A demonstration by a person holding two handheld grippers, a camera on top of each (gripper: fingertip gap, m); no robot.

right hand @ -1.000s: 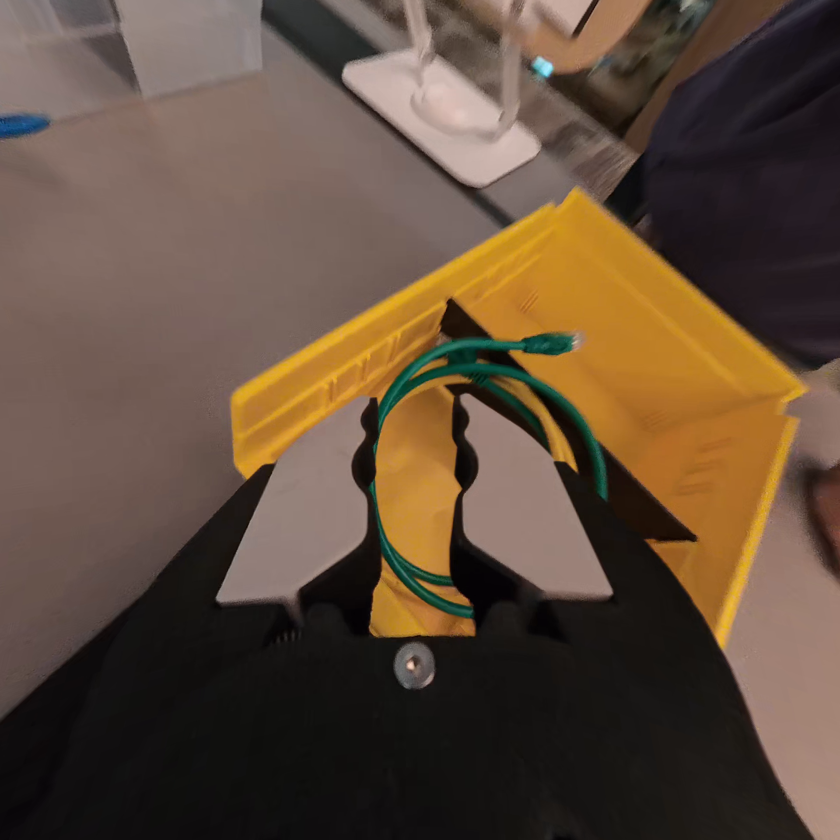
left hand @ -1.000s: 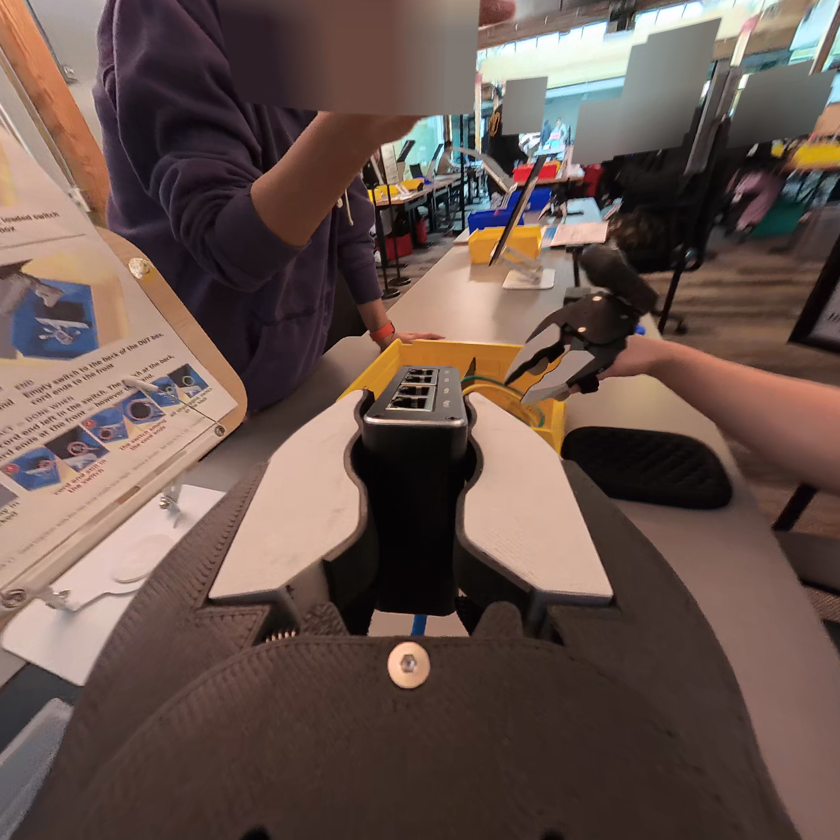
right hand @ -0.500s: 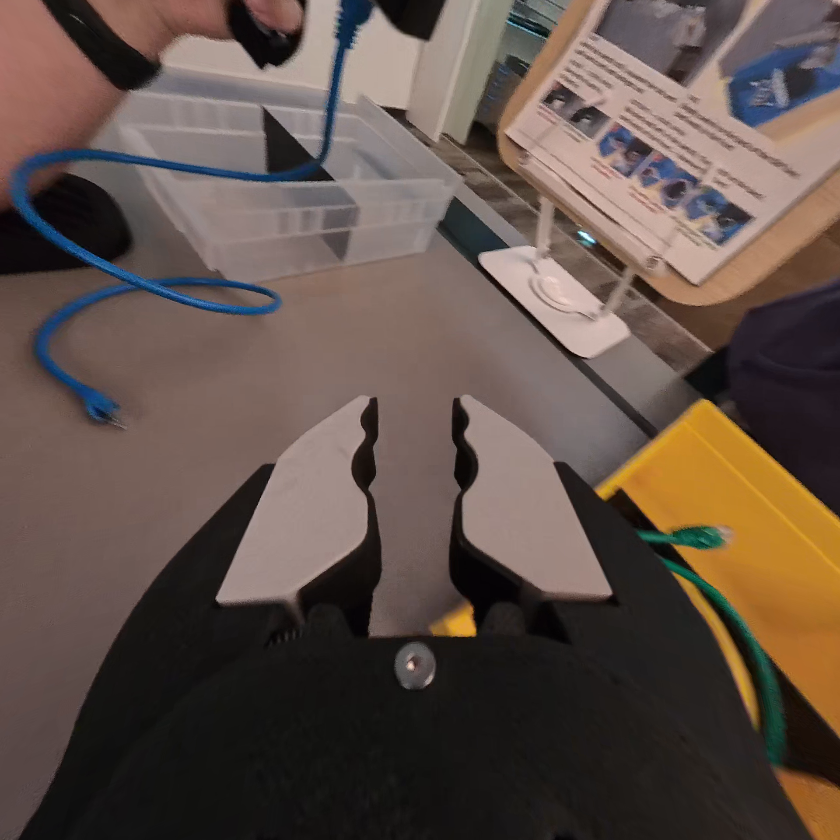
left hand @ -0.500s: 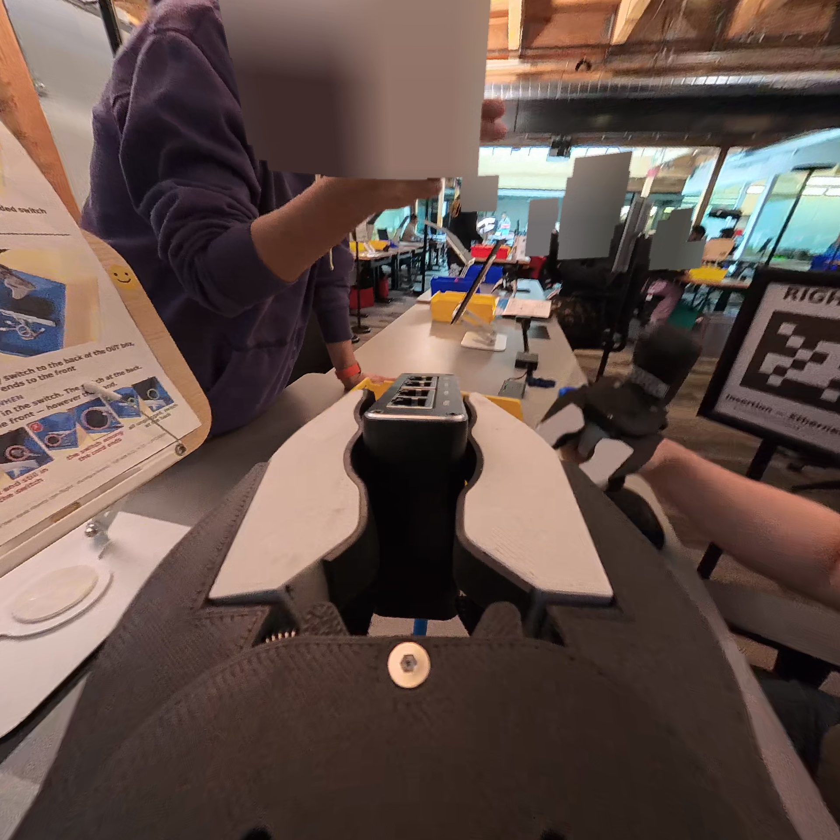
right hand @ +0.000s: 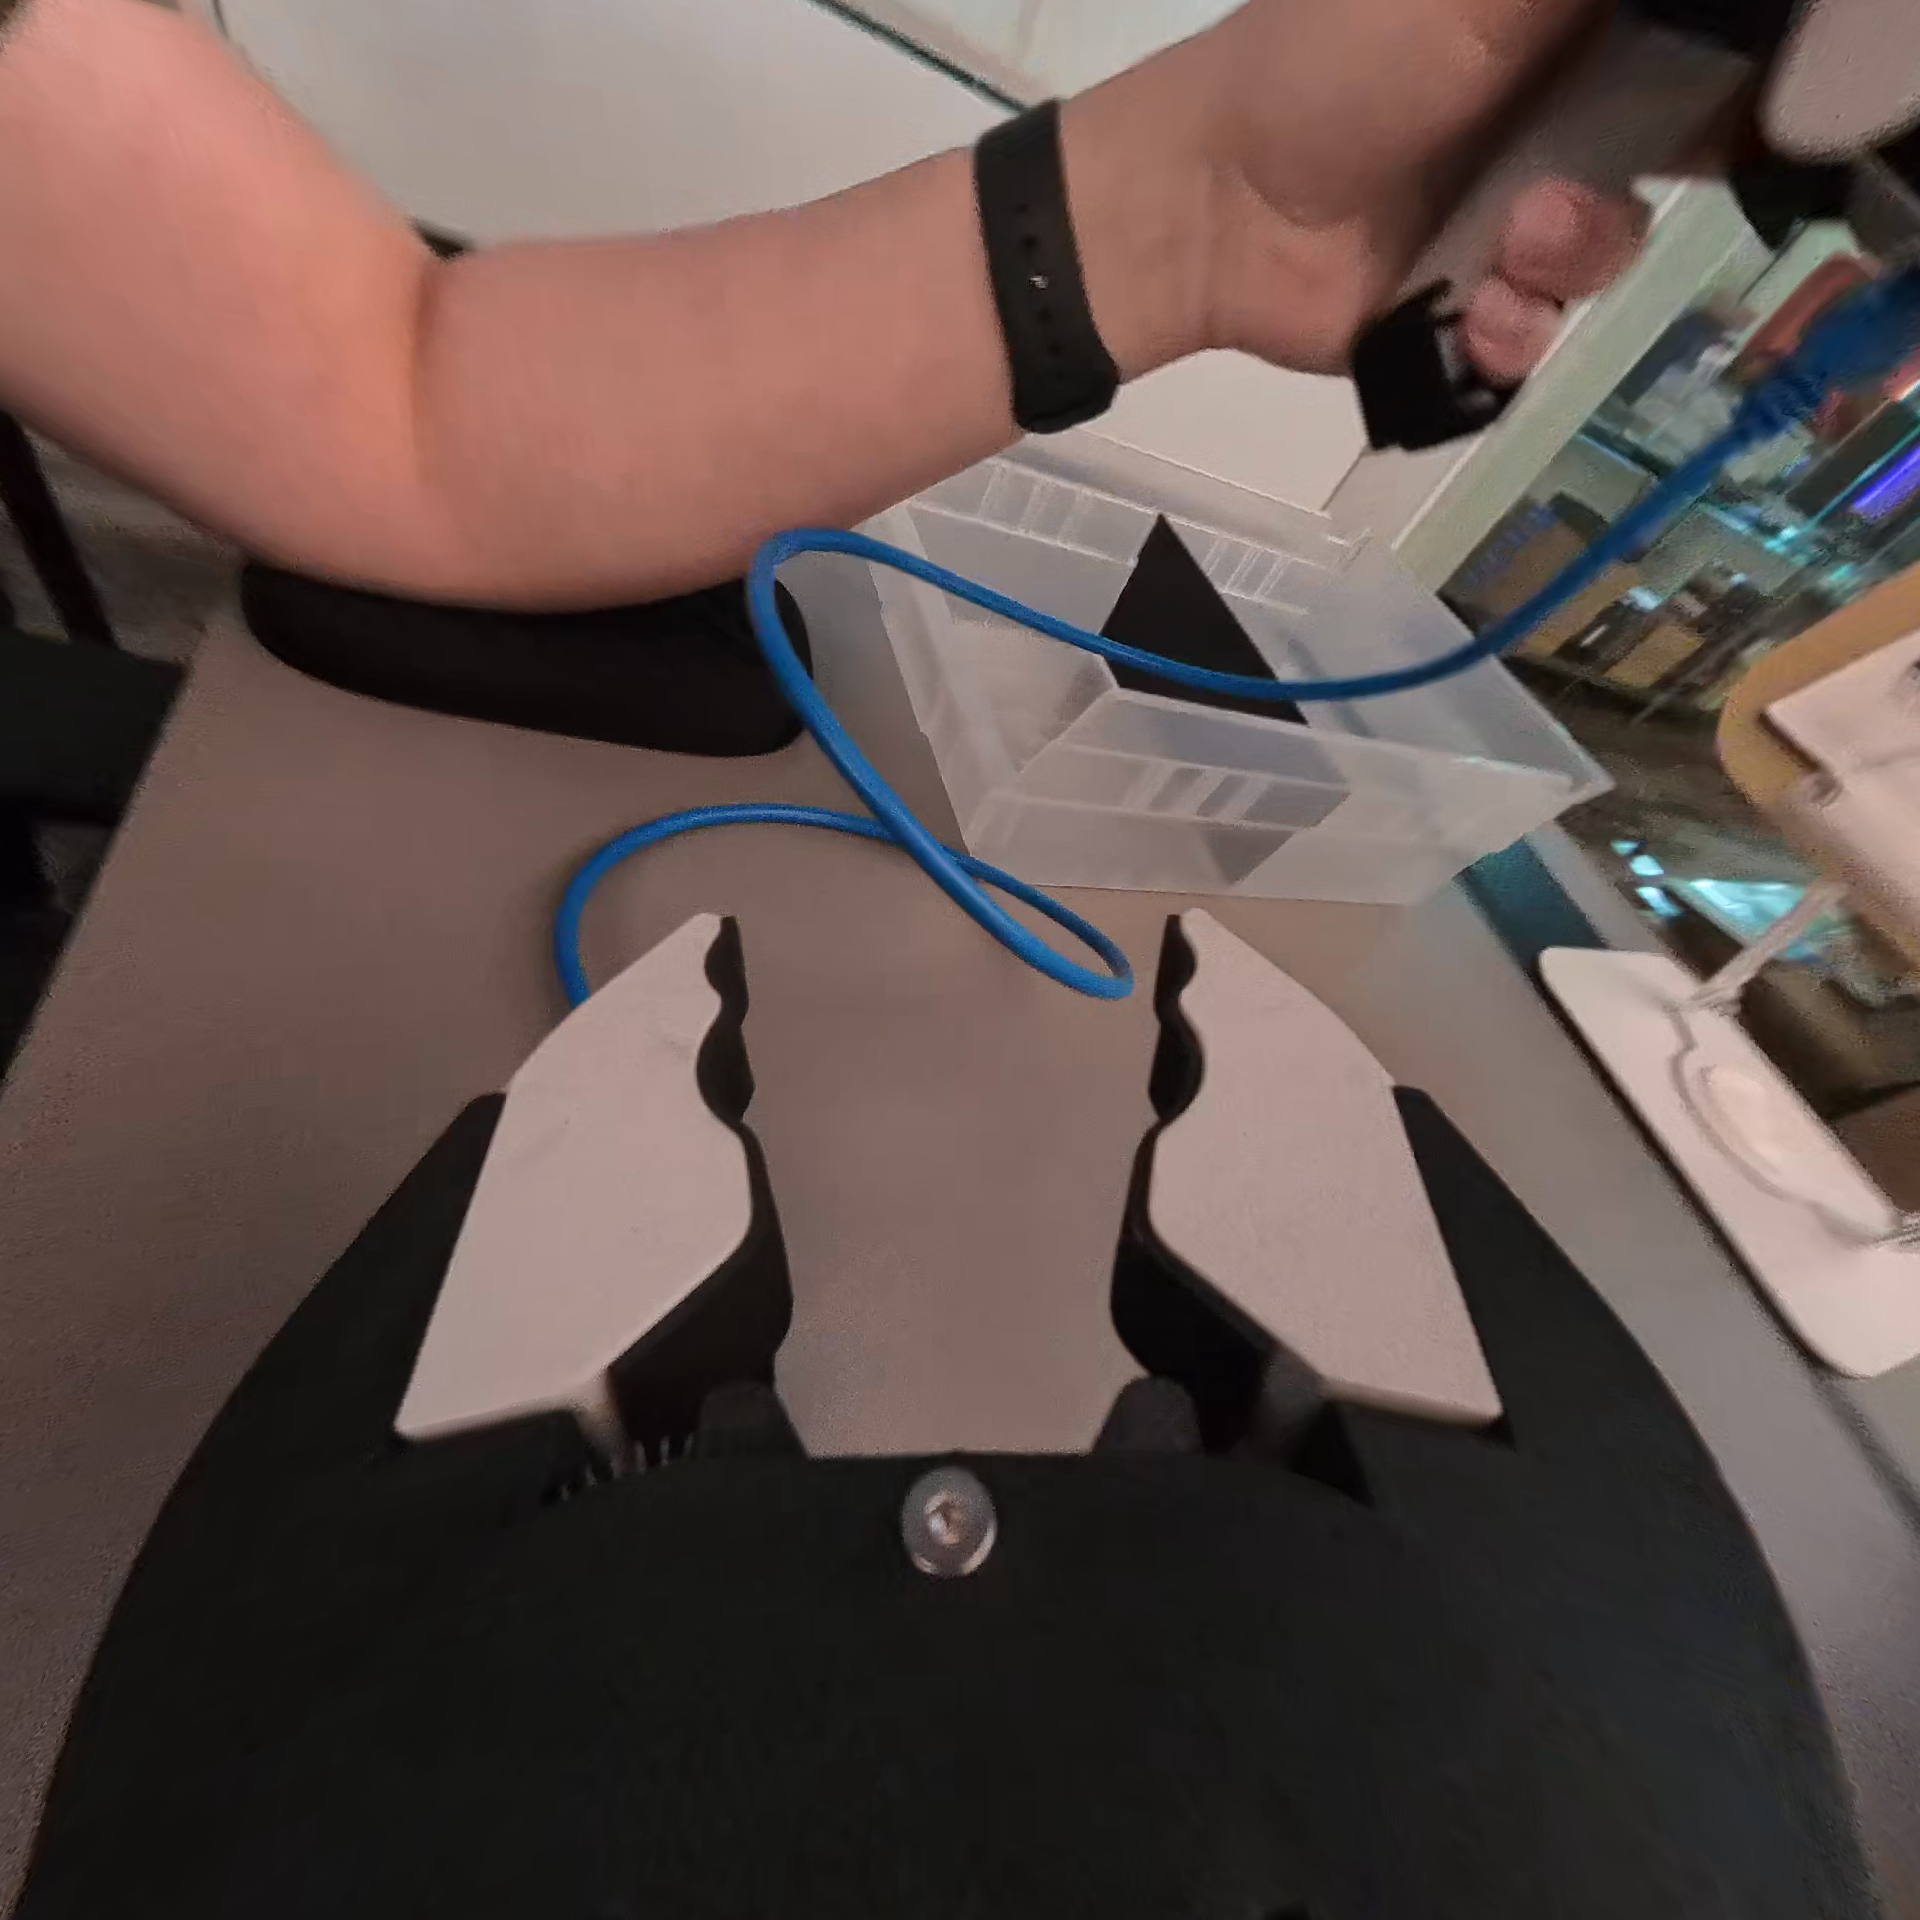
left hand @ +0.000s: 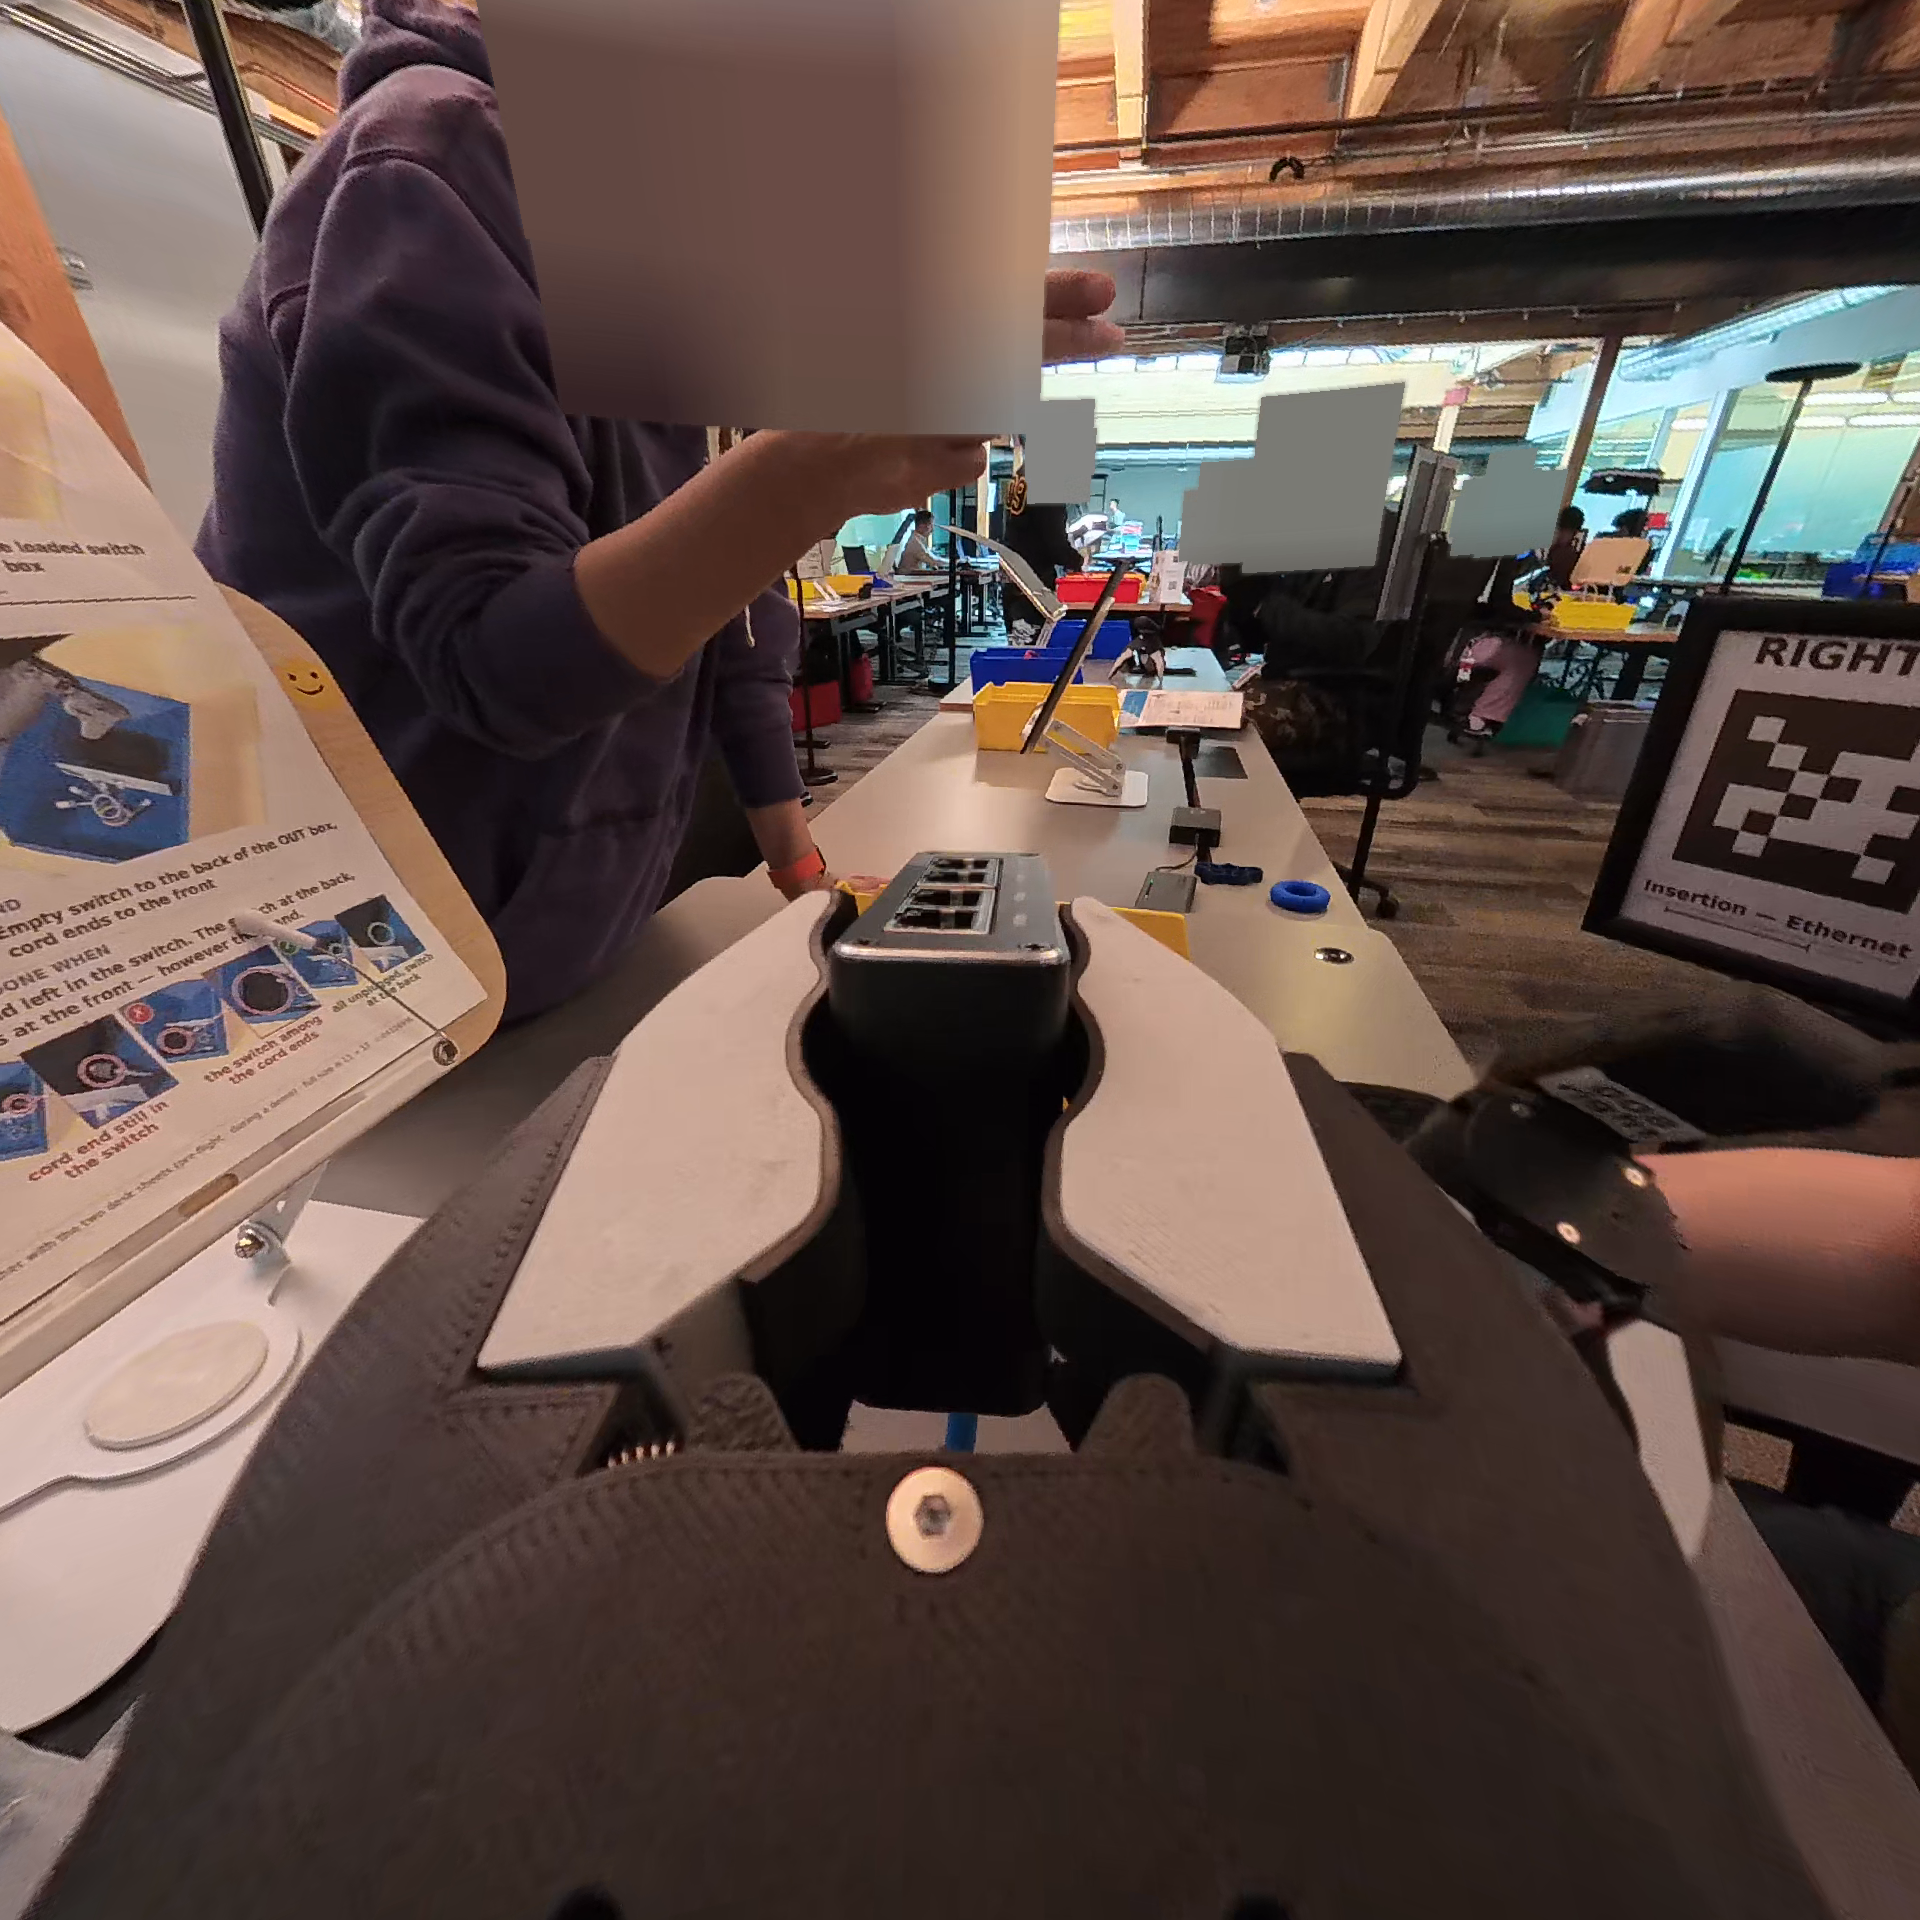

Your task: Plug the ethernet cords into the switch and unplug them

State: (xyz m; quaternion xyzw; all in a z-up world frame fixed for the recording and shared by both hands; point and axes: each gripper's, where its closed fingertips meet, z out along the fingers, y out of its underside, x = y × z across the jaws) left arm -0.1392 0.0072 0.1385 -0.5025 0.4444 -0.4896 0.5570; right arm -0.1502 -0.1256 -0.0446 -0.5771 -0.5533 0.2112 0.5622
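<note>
Between the left tongs, the dark switch is clamped upright above the grey tabletop, its port face up and turned toward the far end of the room. Its ports show nothing plugged in from this view. A sliver of blue cord shows just under the switch's base.

Off to the right in the left wrist view, the right tongs' black body sits low, gripped by a bare forearm; its fingers are hidden there.

Seen in the right wrist view, the right tongs are spread wide and hold nothing, pointing down at the tabletop. The blue cord loops on the tabletop just ahead of the fingertips, then rises past a clear bin toward the upper right corner, where its blurred end meets the left hand.

A yellow bin peeks out behind the switch. An instruction board stands at left, beside a person in a purple hoodie.
</note>
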